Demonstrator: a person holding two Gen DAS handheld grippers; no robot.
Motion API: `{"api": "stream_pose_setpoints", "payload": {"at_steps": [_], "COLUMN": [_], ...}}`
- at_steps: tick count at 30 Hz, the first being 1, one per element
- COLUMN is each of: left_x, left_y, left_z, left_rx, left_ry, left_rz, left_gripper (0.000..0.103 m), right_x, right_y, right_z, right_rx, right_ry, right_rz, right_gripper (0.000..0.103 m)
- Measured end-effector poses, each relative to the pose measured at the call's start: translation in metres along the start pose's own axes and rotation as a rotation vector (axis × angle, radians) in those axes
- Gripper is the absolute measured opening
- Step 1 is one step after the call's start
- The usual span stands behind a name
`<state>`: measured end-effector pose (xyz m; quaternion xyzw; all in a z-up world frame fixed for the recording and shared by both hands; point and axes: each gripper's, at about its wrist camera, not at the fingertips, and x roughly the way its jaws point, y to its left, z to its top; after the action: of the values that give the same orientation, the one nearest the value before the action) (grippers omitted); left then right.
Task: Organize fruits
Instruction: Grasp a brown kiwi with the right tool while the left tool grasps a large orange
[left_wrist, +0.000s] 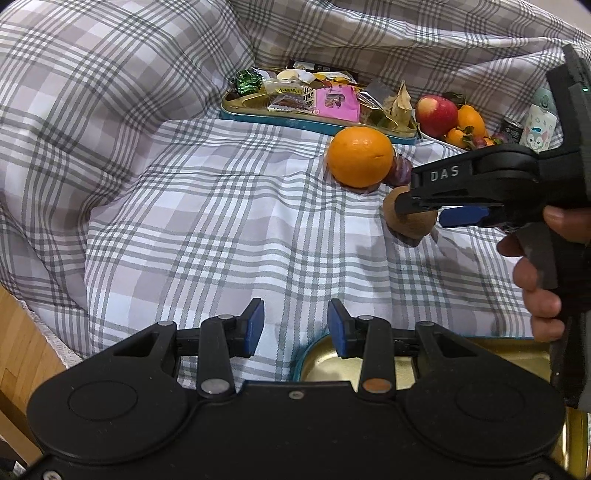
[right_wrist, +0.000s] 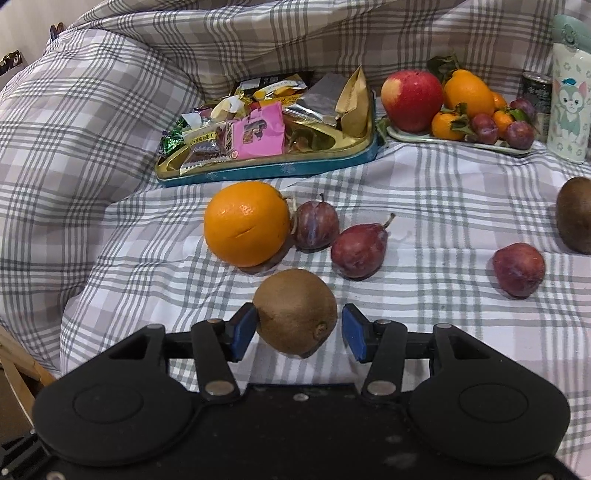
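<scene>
Between the blue pads of my right hand-held gripper (right_wrist: 298, 334) sits a kiwi (right_wrist: 295, 311); the left pad touches its skin, the right pad stands a little off, so the jaws are apart and not yet clamped. It appears to rest on the checked cloth (right_wrist: 424, 206) covering the desk. Around it lie an orange (right_wrist: 246, 223), a plum (right_wrist: 317, 226), a red pear (right_wrist: 359, 251), another plum (right_wrist: 519, 269) and a second kiwi (right_wrist: 575, 214). Further back, the fruit plate (right_wrist: 458, 142) already carries an apple (right_wrist: 411, 100), tangerines and plums, beside a snack tin (right_wrist: 266, 170). My left hand-held gripper (left_wrist: 295, 326) hangs apart, holding nothing, over a gold tin (left_wrist: 317, 360). I judge the sorting is partly done, with six fruits left.
</scene>
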<state>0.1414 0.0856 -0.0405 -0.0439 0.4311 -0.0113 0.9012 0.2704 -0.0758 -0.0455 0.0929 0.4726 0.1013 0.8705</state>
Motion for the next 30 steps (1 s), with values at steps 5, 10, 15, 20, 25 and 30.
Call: {"api": "stream_pose_setpoints", "payload": {"at_steps": [5, 10, 15, 20, 25, 30], "left_x": [0.000, 0.001, 0.000, 0.000, 0.001, 0.010], "left_y": [0.003, 0.005, 0.006, 0.004, -0.001, -0.010], "left_z": [-0.001, -0.001, -0.002, 0.003, 0.021, 0.049], "left_rx": [-0.008, -0.021, -0.021, 0.001, 0.039, 0.076], "left_ry": [0.004, 0.014, 0.017, 0.006, -0.040, -0.083], "left_rz": [-0.001, -0.001, 0.000, -0.003, -0.008, -0.039], "left_gripper": [0.047, 0.047, 0.047, 0.047, 0.047, 0.047], "right_x": [0.007, 0.012, 0.014, 0.008, -0.007, -0.026], "right_y": [0.006, 0.009, 0.011, 0.007, -0.007, -0.024], "right_z": [0.002, 0.003, 0.003, -0.001, -0.009, -0.018], "right_rx": [-0.007, -0.005, -0.029, -0.024, 0.000, 0.026], "right_ry": [0.006, 0.003, -0.013, -0.016, -0.016, -0.020], "right_rz": [0.004, 0.003, 0.006, 0.015, 0.014, 0.010], "right_gripper": [0.054, 0.054, 0.055, 0.055, 0.055, 0.055]}}
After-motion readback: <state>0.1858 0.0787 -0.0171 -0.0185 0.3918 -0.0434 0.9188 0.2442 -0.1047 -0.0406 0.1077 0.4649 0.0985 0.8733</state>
